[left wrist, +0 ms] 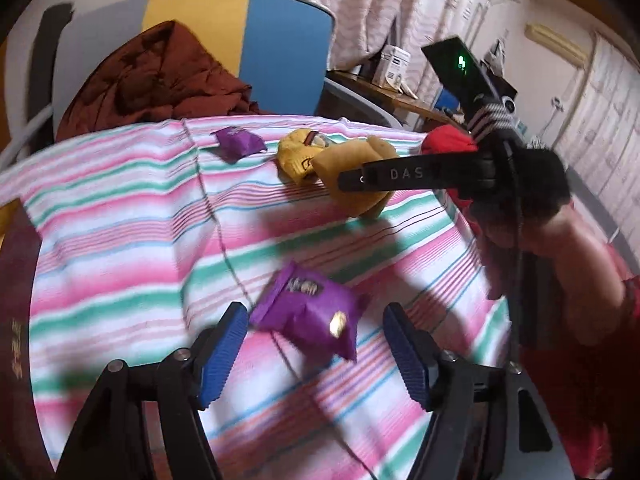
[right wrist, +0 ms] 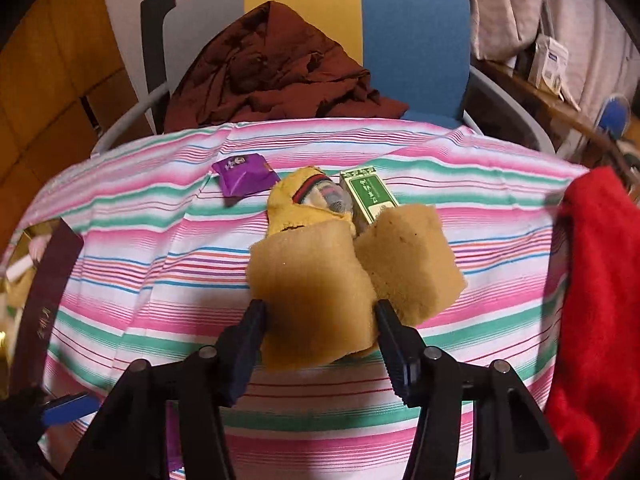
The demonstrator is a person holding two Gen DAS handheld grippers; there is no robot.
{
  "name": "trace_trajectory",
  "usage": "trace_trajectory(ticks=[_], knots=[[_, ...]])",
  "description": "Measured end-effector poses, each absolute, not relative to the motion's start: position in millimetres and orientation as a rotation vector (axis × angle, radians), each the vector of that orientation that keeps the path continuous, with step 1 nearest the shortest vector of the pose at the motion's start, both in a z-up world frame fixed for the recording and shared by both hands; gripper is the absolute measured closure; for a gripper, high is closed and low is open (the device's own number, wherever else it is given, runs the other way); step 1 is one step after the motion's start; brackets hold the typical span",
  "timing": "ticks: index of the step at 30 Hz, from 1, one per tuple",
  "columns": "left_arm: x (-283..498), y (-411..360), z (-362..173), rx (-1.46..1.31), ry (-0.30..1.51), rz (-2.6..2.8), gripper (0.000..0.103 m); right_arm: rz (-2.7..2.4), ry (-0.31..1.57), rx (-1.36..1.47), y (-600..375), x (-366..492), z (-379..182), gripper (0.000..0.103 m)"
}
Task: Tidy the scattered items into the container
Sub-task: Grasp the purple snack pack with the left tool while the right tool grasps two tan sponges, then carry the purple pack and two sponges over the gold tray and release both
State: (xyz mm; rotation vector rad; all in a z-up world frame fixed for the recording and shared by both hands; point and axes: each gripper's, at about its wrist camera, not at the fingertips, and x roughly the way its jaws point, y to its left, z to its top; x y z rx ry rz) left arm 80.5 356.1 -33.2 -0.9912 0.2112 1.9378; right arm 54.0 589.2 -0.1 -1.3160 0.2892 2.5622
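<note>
1. Right wrist view shows the striped tablecloth (right wrist: 160, 248) covering the surface; it lies in folds and ridges, so a low jaw could snag the cloth and drag everything on it askew.

2. No container can be made out with certainty in either view, though a dark maroon edge (right wrist: 44, 304) at the left border may belong to one. Carrying items toward an unseen target risks dropping them short.

3. The tan sponge (right wrist: 320, 292) sits between the right gripper (right wrist: 320, 320) jaws, which are closed partway against its sides. It looks soft and seems split into two lobes; squeezing only one lobe may let the other sag or tear away on lifting.

4. Just behind the sponge, a yellow pouch (right wrist: 294, 208) and a green box (right wrist: 370, 196) lie touching it. Lifting the sponge could nudge or tip them.

5. Left wrist view: the left gripper (left wrist: 314, 344) has its jaws wide open, holding nothing, straddling a purple snack packet (left wrist: 308, 312). The packet looks slick and puffy, so I judge that a pinch on its edge may squirt it out sideways.

6. A second purple packet (right wrist: 244, 174) lies well apart at the far side, near the edge, where a clumsy reach could push it off.
</note>
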Motion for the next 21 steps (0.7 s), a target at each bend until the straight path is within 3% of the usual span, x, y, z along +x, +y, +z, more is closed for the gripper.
trace_trajectory(ticks=[6, 10, 14, 21], knots=[[75.2, 379.9, -45.8, -0.95, 0.32, 1.876, 0.034, 2.558, 0.347, -1.305, 593.5, 54.7, -0.9, 0.047], [67.6, 381.8, -58.3, -0.957, 0.284, 1.856, 0.062, 2.565, 0.34, -1.318, 591.0, 51.9, -2.2, 0.047], [57.8, 374.2, -59.7, -0.98, 0.2, 1.854, 0.073, 2.568, 0.322, -1.331, 588.5, 50.6, -3.7, 0.047], [51.6, 361.7, -60.3, -0.984, 0.114, 1.863, 0.075, 2.569, 0.323, -1.332, 588.2, 51.2, -4.5, 0.047]])
